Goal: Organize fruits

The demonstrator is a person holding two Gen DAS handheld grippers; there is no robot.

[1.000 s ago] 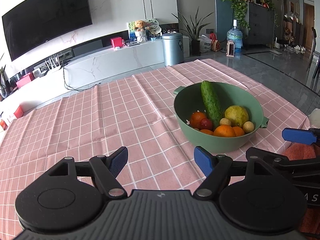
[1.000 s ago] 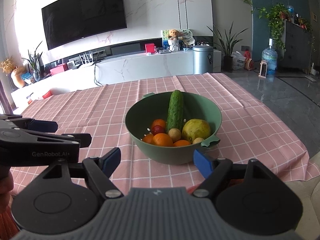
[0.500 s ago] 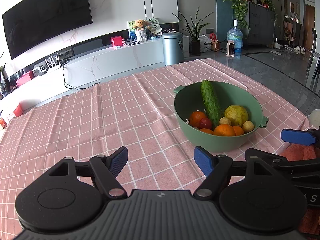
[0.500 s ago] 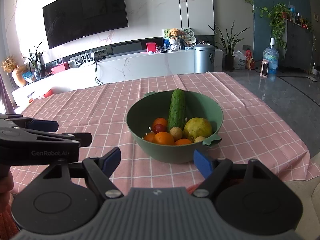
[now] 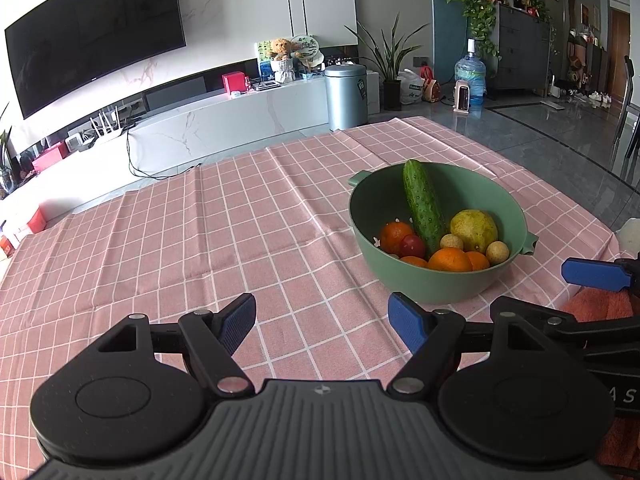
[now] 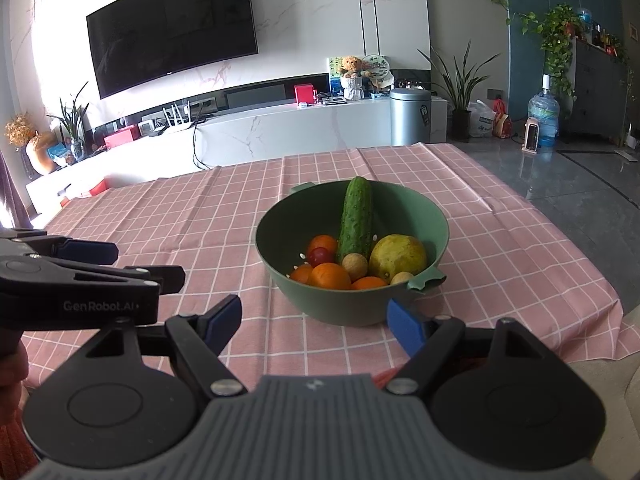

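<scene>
Fruit sits heaped in a green bowl (image 6: 352, 280) on a pink checked tablecloth (image 5: 200, 240), w/ both hand-held grippers hanging short of it, jaws spread and holding nothing. Inside the bowl: a cucumber (image 6: 356, 220) leaning against the far wall, its tip above the rim; a yellow-green pear (image 6: 397, 256) at about 3 o'clock of it; oranges (image 6: 329, 276) along the near wall; a small red fruit (image 6: 320, 255) and pale round ones (image 6: 354, 265) tucked between.

From the right gripper (image 6: 314, 320) the bowl lies at 12 o'clock, near, its front wall just beyond the blue fingertips (image 6: 404, 326). From the left gripper (image 5: 322, 318) the bowl (image 5: 436, 280) lies at roughly 1 o'clock, a bit further off; the right gripper's blue tip shows at that view's 3 o'clock edge.

Step in hand can't be settled: everything visible is gathered in the bowl and no fruit lies on the cloth, which fits a sort already finished, w/ tools clear, or fruit due to come out and be grouped. No second container is in view. If a pick is meant, the cucumber is the most exposed piece; the round fruit, packed close, would likely roll or shift under the fingers.
</scene>
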